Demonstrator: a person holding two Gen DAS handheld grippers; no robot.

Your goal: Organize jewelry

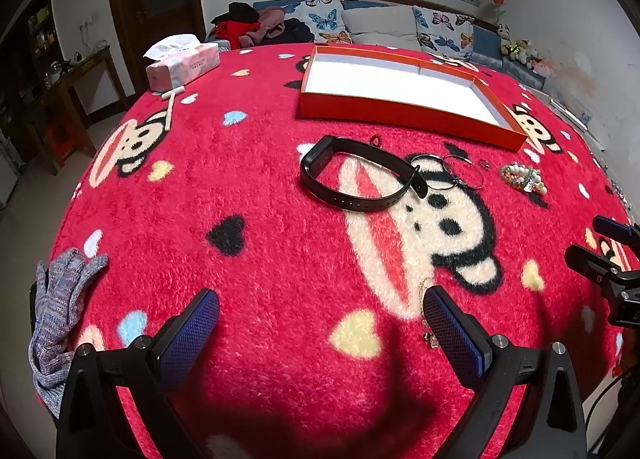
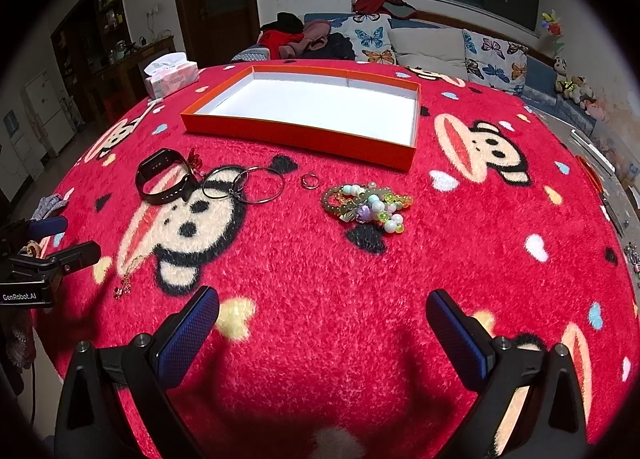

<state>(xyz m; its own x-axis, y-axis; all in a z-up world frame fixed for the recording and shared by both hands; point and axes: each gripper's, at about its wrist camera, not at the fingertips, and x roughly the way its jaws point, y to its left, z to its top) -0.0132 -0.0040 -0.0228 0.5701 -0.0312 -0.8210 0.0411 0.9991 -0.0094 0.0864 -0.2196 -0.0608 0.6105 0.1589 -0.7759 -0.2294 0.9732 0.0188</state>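
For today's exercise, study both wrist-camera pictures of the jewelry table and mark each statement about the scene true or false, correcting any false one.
1. The orange box already holds jewelry. False: its white inside is bare.
2. The black watch band lies on the red blanket, outside the box. True.
3. The right gripper is shut on the bead bracelets. False: its jaws stand open and the bracelets lie untouched farther ahead.
4. A small ring lies between the metal hoops and the bead bracelets. True.
5. The left gripper is open. True.
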